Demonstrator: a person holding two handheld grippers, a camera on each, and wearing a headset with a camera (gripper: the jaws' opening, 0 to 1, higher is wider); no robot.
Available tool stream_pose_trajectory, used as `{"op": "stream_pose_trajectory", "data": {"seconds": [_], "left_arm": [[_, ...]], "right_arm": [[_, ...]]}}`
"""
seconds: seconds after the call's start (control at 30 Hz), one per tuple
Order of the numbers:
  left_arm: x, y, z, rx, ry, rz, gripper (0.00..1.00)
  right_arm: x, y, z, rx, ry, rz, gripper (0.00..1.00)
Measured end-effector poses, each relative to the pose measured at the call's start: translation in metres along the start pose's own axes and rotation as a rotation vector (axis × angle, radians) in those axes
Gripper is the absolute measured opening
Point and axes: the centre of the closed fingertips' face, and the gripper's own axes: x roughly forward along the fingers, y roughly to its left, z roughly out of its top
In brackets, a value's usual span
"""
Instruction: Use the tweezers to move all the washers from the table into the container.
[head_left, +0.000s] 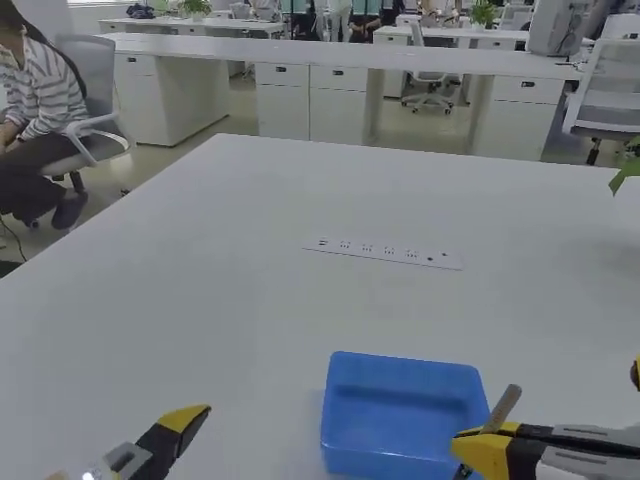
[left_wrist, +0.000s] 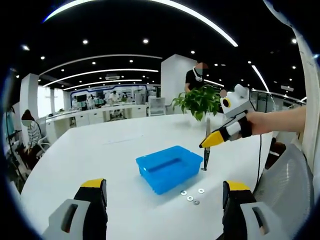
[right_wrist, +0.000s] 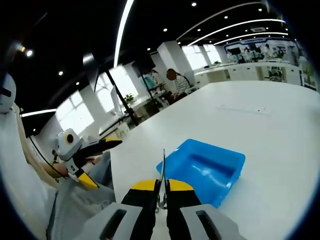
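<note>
Right gripper (right_wrist: 162, 186) grasping tweezers (left_wrist: 207, 147) upright, tips near washers (left_wrist: 191, 195) for pickup beside container (left_wrist: 167, 167); left gripper (left_wrist: 164, 185) fingers released, idle.

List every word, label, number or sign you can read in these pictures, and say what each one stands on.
No text here can be read.
Power strip on the table: only tiny marks, too small to read.
Blue-edged wall panel far across the room: blurred, unreadable.
Blue container: no label or lettering visible on it.
</note>
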Motion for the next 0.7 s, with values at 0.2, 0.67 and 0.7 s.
{"op": "stream_pose_trajectory", "data": {"seconds": [0.2,0.67,0.7], "left_arm": [[-0.002,0.005,0.003,-0.015,-0.028,0.015,0.98],[-0.007,0.014,0.007,-0.033,-0.057,0.055,0.93],[-0.007,0.013,0.005,-0.032,-0.044,0.051,0.92]], "right_arm": [[-0.002,-0.013,0.015,-0.022,-0.02,-0.033,0.03],[0.018,-0.06,0.023,-0.079,0.004,-0.127,0.03],[0.02,-0.065,0.022,-0.077,0.008,-0.136,0.03]]}}
